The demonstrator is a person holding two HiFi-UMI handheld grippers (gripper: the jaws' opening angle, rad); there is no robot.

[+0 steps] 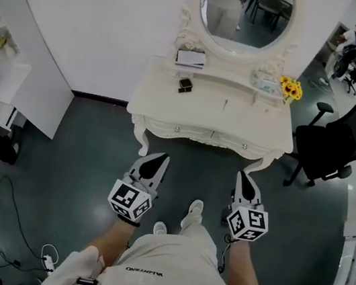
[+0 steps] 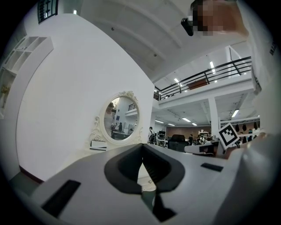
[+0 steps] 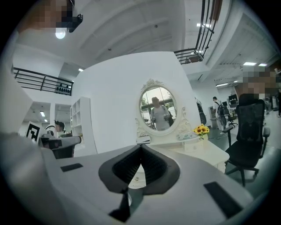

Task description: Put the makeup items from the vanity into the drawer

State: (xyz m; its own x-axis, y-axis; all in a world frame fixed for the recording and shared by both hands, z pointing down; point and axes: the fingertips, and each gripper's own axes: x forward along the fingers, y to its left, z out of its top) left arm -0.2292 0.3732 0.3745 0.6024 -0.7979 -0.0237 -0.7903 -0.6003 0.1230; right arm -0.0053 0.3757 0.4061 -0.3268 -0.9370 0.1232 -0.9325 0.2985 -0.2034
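A white vanity with an oval mirror stands ahead of me against the wall. On its top lie a small black makeup item, a thin stick-like item, a white flat box and a small tray. Its front drawers look closed. My left gripper and right gripper hover in front of the vanity's front edge, short of it, pointing toward it. Both are shut with nothing between the jaws, as the left gripper and right gripper also show in their own views.
Yellow sunflowers sit at the vanity's right end. A black office chair stands to the right, a white shelf unit to the left. Cables lie on the dark floor at lower left. My feet are between the grippers.
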